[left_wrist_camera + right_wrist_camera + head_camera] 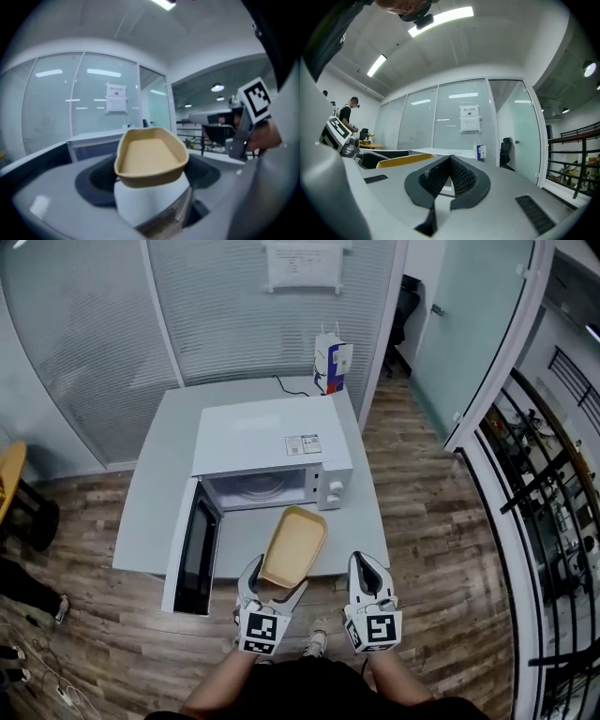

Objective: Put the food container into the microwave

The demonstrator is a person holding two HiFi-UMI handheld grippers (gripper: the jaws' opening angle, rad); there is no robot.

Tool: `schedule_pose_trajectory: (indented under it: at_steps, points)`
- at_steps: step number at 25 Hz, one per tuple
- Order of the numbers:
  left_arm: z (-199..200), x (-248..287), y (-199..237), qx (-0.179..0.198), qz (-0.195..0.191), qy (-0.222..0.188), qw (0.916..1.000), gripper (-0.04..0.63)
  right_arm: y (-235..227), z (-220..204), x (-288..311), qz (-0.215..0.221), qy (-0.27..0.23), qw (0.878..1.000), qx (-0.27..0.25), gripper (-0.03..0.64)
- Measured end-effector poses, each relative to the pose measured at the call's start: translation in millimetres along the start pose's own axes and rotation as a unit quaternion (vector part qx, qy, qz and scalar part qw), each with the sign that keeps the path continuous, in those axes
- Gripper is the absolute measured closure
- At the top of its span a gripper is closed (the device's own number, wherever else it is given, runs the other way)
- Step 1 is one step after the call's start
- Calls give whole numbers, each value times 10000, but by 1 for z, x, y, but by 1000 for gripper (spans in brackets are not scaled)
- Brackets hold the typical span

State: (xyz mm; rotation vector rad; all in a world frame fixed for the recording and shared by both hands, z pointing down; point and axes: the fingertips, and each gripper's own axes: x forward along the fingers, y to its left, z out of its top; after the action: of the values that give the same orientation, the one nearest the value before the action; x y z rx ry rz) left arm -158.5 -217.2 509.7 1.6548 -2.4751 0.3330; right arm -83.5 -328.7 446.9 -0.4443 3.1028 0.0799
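The near end of the food container (293, 545) is hidden where the left hand-held gripper (275, 580) pinches it. In the left gripper view the container covers the jaw tips. Only a bit of the inside of the microwave (272, 439) can be seen past its open door (193, 554), which swings out to the left. The person's arms are cut off at the bottom of the head view. Both arms reach forward side by side, at the front of the worktop (164, 474). The left hand-held gripper is clamped on the container's edge and holds it up in the air, tilted, just in front of the microwave's opening and over the front part of the worktop. The right hand-held gripper (364, 564) is just beside it on the right, not touching the container. Its jaws are pressed together with nothing between them. The container is a shallow tan tray with rounded corners and a raised rim, and it is empty. A small blue and white box (332, 367) stands at the back of the worktop, behind the microwave.
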Motion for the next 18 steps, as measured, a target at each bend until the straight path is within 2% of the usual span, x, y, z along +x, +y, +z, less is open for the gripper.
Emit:
schedule_pose_trajectory:
  at_steps: [5, 8, 18]
  points:
    - [-7, 7, 18, -76, 505, 175, 9985, 152, 4, -11, 24, 609, 114, 9981, 22, 618]
    - [-15, 11, 27, -137, 718, 299, 9969, 152, 4, -19, 35, 833, 204, 9963, 39, 618]
    - [-43, 46, 60, -225, 931, 500, 9941, 152, 6, -40, 95, 1225, 406, 9916, -90, 618]
